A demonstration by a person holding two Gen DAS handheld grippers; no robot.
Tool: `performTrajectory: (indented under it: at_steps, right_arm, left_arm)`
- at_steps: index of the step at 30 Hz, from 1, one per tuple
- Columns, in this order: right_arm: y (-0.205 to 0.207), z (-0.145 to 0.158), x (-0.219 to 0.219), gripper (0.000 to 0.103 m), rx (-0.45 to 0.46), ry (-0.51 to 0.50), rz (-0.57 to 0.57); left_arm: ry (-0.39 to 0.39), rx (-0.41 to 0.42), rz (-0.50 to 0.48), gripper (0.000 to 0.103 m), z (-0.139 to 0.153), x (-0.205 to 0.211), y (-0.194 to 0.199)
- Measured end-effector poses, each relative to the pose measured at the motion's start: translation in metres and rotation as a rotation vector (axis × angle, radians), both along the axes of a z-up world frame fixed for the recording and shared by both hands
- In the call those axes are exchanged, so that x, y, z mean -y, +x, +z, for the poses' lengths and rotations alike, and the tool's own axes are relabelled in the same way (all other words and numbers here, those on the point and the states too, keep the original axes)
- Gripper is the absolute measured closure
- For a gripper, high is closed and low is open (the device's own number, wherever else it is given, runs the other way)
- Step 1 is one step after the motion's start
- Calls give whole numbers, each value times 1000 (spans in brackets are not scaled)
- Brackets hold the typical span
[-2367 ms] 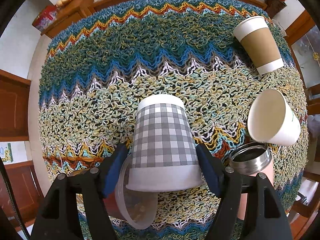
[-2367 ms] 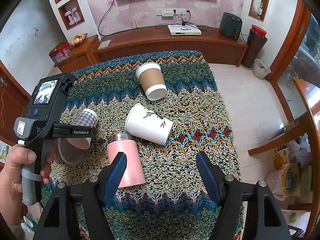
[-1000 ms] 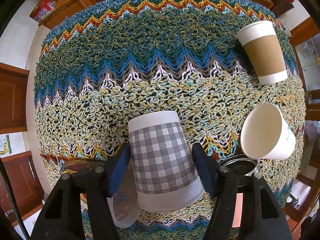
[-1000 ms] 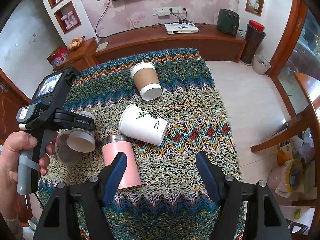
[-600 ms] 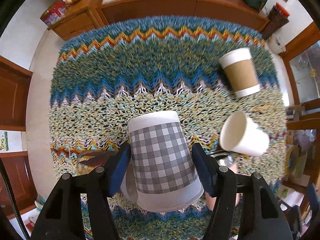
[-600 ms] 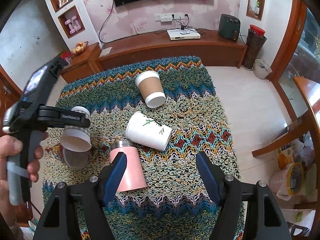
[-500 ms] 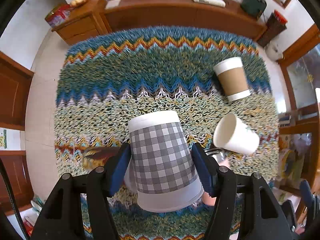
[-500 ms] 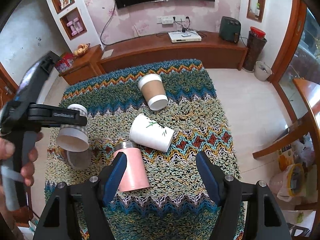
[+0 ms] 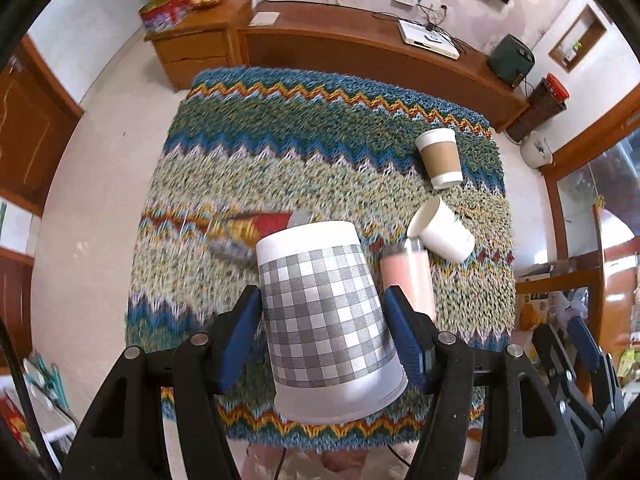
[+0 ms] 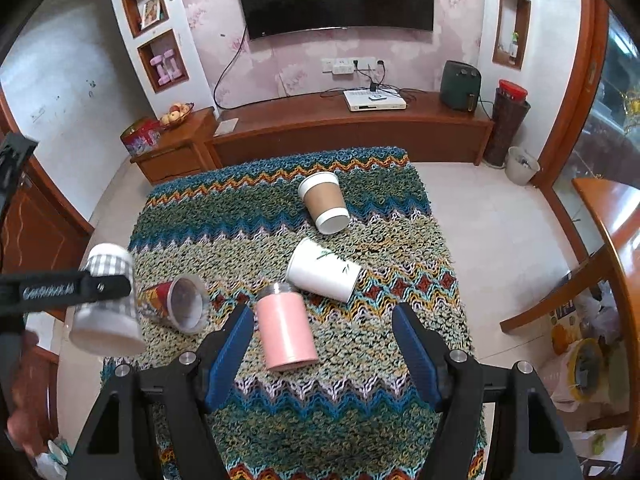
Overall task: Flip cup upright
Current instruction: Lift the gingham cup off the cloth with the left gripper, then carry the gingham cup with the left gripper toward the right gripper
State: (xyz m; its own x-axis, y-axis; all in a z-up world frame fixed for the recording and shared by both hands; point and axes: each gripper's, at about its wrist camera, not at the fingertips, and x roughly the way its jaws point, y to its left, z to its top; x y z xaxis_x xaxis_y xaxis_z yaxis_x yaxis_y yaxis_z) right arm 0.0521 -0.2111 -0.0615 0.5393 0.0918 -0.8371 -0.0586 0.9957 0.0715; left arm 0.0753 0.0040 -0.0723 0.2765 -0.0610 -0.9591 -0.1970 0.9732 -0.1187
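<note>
- Two hand-held grippers: left hand-held gripper (image 9: 322, 330) clamps the grey checked paper cup (image 9: 326, 316), raised above the desk (image 10: 360, 412), wide mouth toward camera.
- Right hand-held gripper (image 10: 322, 354) gapes wide, holding nothing; pink tumbler (image 10: 285, 328) between its fingers, white cup (image 10: 324, 274) at 12 o'clock.

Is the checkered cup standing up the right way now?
No. The checkered cup is held in the air by the left gripper, its wide rim lower and narrow base higher.
</note>
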Motion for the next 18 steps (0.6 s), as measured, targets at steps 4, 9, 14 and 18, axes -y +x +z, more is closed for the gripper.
performTrajectory:
  at_steps: [4,9,14,18]
  right_arm:
    - [-19,4,-9,31,5,-5,6]
    - [-45,4,-18,31,8,-14,-1]
    - [-70,-2,-21,31,-1,-30,-22]
    - [-87,-11,-19,31,-22,-49,-48]
  left_arm:
    - [-31,-4,41,36,-4,-8,-31]
    - [-69,-50,87,36,-29,-17,-61]
    - [-86,-98,134,36,-59,-25,-82]
    - [-131,-139,175,36,-85,-29,-93]
